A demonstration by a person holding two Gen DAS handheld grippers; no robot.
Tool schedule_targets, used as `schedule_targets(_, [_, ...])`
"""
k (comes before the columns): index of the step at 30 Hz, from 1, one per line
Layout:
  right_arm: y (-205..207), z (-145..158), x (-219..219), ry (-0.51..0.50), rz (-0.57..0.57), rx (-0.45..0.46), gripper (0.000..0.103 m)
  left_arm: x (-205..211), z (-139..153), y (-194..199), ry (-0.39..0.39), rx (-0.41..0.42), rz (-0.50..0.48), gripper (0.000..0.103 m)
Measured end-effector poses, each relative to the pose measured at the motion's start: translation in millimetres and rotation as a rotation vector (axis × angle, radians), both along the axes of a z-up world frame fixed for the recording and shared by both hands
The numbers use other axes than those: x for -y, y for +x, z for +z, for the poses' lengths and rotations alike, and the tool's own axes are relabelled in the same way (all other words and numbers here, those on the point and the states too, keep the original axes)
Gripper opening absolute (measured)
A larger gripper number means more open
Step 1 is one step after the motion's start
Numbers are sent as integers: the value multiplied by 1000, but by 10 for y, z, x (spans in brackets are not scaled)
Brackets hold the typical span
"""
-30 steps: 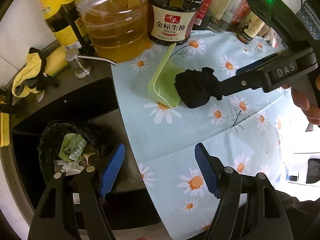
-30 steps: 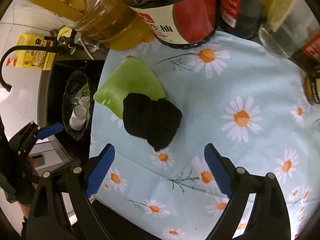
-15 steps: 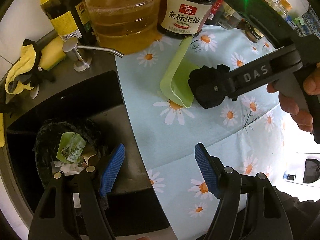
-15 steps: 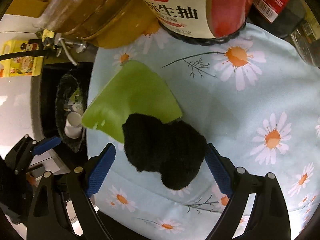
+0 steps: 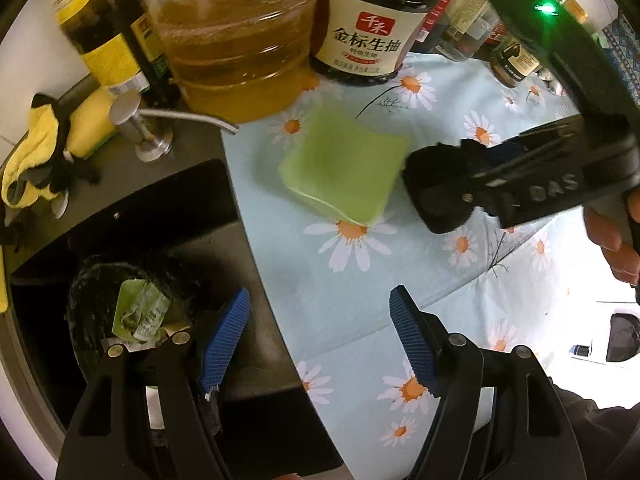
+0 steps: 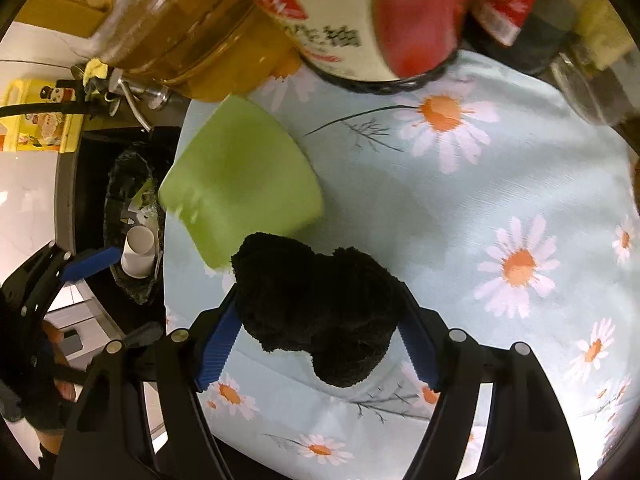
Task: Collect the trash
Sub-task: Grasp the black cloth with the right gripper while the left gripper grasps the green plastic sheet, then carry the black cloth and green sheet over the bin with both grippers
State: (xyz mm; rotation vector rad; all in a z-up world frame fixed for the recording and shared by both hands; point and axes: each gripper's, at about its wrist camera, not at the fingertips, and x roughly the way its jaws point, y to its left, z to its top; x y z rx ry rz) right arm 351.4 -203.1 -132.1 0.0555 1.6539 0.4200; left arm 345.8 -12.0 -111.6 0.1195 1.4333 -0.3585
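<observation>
From the left wrist camera, the left gripper hangs with its blue pads wide apart and nothing between them, straddling the edge where the daisy-print tablecloth meets the dark sink. Down in the sink, to the left, sits a black-lined trash bin with a crumpled green wrapper on top of the rubbish. Farther off on the cloth lies a green dustpan-like scoop, a bit blurred. Just right of it the right gripper is down over a black fuzzy cloth, a person's fingers on its handle. Along the far edge stand a big oil jug and a soy sauce bottle; a soap pump and a yellow rag sit at the sink's far left.

From the right wrist camera, the right gripper has its jaws closing, and the black fuzzy cloth sits squarely between them, both blue pads already against its sides. The green scoop touches the cloth's far-left edge. Left of the tablecloth, the trash bin shows a white paper cup inside, with the left gripper near it.
</observation>
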Motion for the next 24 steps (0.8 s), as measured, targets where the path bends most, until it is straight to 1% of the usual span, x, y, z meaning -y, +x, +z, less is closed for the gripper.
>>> schedule_targets(4, [-68,130,200,19,-32,12,73,96,-9,79,15,4,-20,71])
schedule_targets(6, [-107,184,307,27,-49,14,73,136,-14,141,41,13,-29,71])
schedule_targets(8, [-154,246,411,33,-63,23,73,169,-20,196,43,8,-34,71])
schedule_targets(12, [-237,308,588,45,-84,29,73,277,-22,256,62,11,-69,71])
schedule_targets(15, [-306,309,694,49,-102,27,73,379,-16,320,89,23,-104,87])
schedule_targets(16, [-320,305,734,48,-107,26,73,402,-9,340,97,32,-113,89])
schedule_targets(19, [-338,279,762,54,-124,17,73,450,14,427,110,41,-131,89])
schedule_targets(24, [-348,264,787,78,-138,13,73,582,-93,614,122,10,-167,91])
